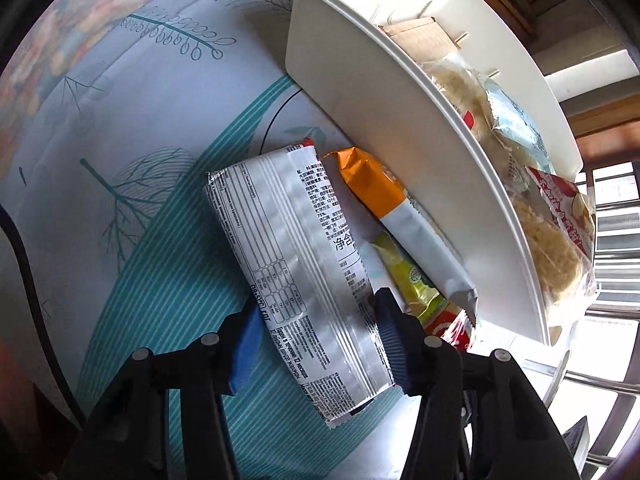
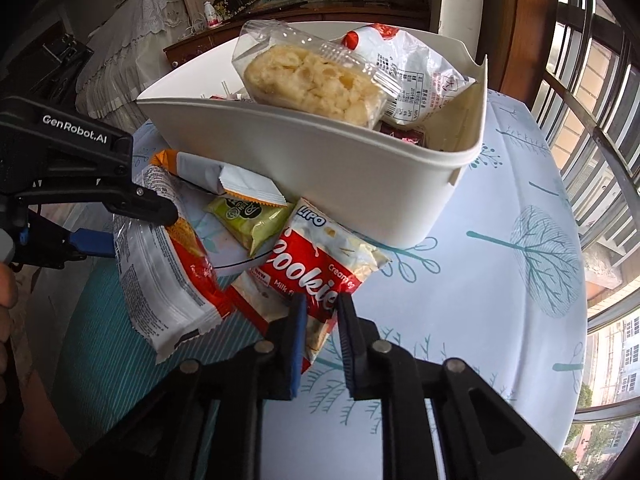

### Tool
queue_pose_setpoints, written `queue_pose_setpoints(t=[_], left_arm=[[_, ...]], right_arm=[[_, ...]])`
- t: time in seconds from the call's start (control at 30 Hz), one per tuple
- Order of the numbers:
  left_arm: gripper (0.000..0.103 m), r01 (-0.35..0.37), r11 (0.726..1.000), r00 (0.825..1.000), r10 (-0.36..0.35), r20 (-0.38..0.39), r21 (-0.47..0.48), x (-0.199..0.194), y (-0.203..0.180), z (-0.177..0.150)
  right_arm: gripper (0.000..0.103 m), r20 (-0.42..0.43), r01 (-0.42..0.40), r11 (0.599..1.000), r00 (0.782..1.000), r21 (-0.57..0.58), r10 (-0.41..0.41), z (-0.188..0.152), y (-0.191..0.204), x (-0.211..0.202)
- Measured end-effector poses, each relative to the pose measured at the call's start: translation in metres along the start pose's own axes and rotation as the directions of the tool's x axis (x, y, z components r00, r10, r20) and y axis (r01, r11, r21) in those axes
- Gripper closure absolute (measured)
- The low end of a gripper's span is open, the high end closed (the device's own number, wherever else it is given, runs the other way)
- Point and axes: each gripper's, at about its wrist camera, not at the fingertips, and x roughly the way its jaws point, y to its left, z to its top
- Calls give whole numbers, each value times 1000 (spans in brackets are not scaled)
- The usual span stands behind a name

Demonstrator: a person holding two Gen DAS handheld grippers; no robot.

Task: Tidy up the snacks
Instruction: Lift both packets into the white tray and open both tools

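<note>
right wrist view: the right claw (image 2: pixel 322 316) pinches the red cookie packet (image 2: pixel 320 264) on the worktop (image 2: pixel 480 300), just before the white bin (image 2: pixel 320 176). left claw (image 1: pixel 316 344) holds the silver packet (image 1: pixel 296 264) half-wide. lift each straight, clear the rim, then drop inside.

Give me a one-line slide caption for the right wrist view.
Right gripper shut on the red cookie packet beside the white snack bin.
</note>
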Motion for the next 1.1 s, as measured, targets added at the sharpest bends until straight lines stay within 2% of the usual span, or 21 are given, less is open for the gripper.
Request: queue_pose_setpoints(t=[0.17,0.3,0.37,0.43,0.5,0.57,0.63,0.73,1.1], left_arm=[[52,-36,999,999,36,10,37,-4,4,-5],[54,-60,996,998,59,29,67,-9,12,-4],[54,-75,994,997,72,39,83,-11,13,-4],[55,-86,992,995,82,49,97,-15,17,-3],[55,-89,990,995,84,52,105,-20,20,-2],[55,-91,989,995,85,56,112,-28,24,-1],[56,-95,988,994,88,59,118,-31,25,0],[56,-99,987,994,91,66,130,-37,25,1],[57,-95,979,993,80,89,182,-58,28,10]], right_arm=[[96,-12,19,999,1000,41,-18,3,-2,-3],[95,-41,-16,994,999,109,21,4,-3,-4],[89,-68,-25,989,997,145,35,7,-3,-1],[57,-90,-30,982,995,186,47,10,-4,3],[48,-91,-49,972,993,231,71,12,-6,6],[47,-102,-51,964,991,261,81,16,-6,10],[39,-120,-40,960,990,278,76,18,-3,16],[35,-137,-5,958,990,285,46,22,1,24],[25,-167,150,972,979,179,-121,33,35,44]])
